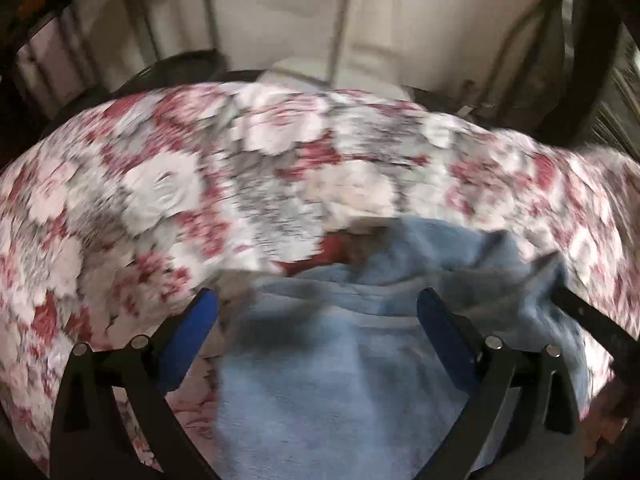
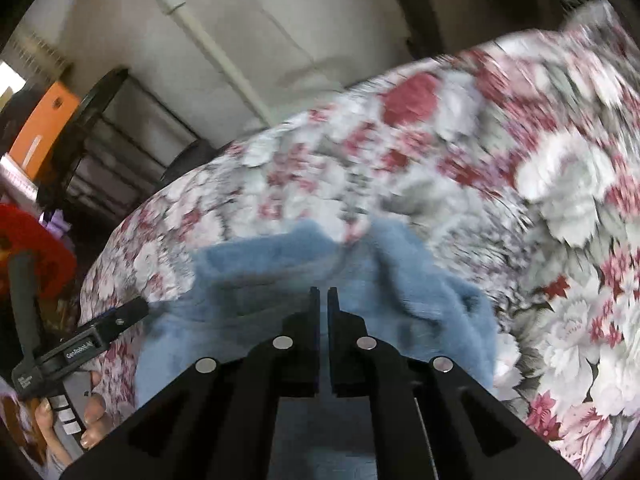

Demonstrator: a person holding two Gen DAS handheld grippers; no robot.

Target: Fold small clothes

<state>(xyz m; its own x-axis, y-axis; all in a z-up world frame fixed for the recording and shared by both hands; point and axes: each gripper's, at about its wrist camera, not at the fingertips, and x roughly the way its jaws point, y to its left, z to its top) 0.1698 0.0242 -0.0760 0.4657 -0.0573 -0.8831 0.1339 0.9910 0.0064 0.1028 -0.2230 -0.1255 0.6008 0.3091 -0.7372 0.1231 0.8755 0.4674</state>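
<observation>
Fleece first: we see a soft, fuzzy light-blue garment (image 1: pixel 328 360) rumpled on the floral bedspread (image 1: pixel 160 184), filling the near centre of both wrist views, at 6 o'clock. In the left view, the left gripper (image 1: pixel 318 312) has its black jaws with blue pads spread wide, garment below and between them, pads not pressing it. In the right view, the right gripper (image 2: pixel 323 300) has its black jaws drawn together, only a thin slit between; we cannot tell if fleece is pinched there. At 8 o'clock in that view, the left gripper's black finger tip reaches the garment's edge, with a hand (image 2: pixel 76 420) on its handle. Bedspread is quilted cloth, white and red flowers, grey leaves, blurred. Beyond, at 12 o'clock, a pale plaster wall (image 2: pixel 280 20) with a white pipe (image 2: pixel 208 48); at 10 o'clock, an orange box (image 2: pixel 44 124).
</observation>
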